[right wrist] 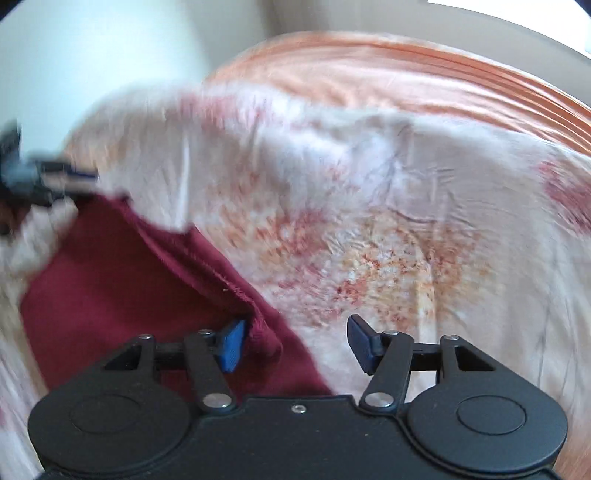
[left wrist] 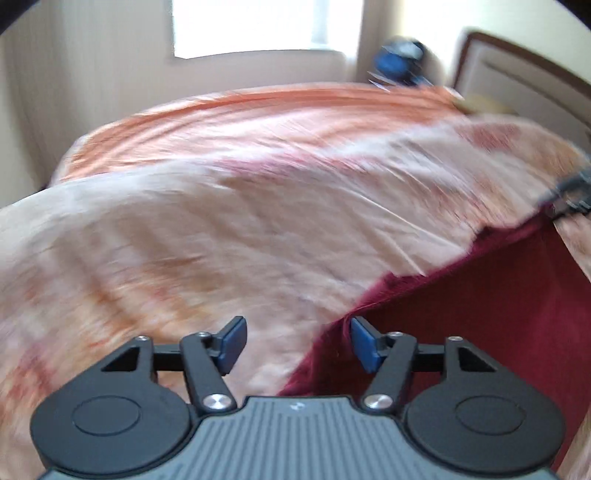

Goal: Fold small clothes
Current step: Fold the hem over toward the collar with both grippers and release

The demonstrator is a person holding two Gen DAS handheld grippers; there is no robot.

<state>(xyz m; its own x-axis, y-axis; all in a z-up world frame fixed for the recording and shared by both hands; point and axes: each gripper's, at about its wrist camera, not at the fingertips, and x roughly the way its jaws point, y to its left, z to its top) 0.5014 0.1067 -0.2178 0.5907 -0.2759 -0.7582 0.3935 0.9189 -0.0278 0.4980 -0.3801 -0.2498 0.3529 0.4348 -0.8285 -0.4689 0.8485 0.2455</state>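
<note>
A dark red garment (left wrist: 480, 314) lies flat on the bed, at the lower right of the left wrist view and at the lower left of the right wrist view (right wrist: 122, 280). My left gripper (left wrist: 298, 345) is open, its jaws wide apart over the garment's left corner, holding nothing. My right gripper (right wrist: 295, 345) is open too, with its left fingertip (right wrist: 232, 347) against the garment's hemmed edge. Each gripper shows blurred at the far side of the other's view, the right one (left wrist: 570, 194) and the left one (right wrist: 40, 177). Both views are motion-blurred.
The bed is covered by a pale sheet with orange and red blotches (left wrist: 221, 229), with an orange sheet (left wrist: 258, 110) behind it. A wooden headboard (left wrist: 517, 70) stands at the far right, a blue object (left wrist: 399, 61) beside it, a bright window (left wrist: 266, 26) behind.
</note>
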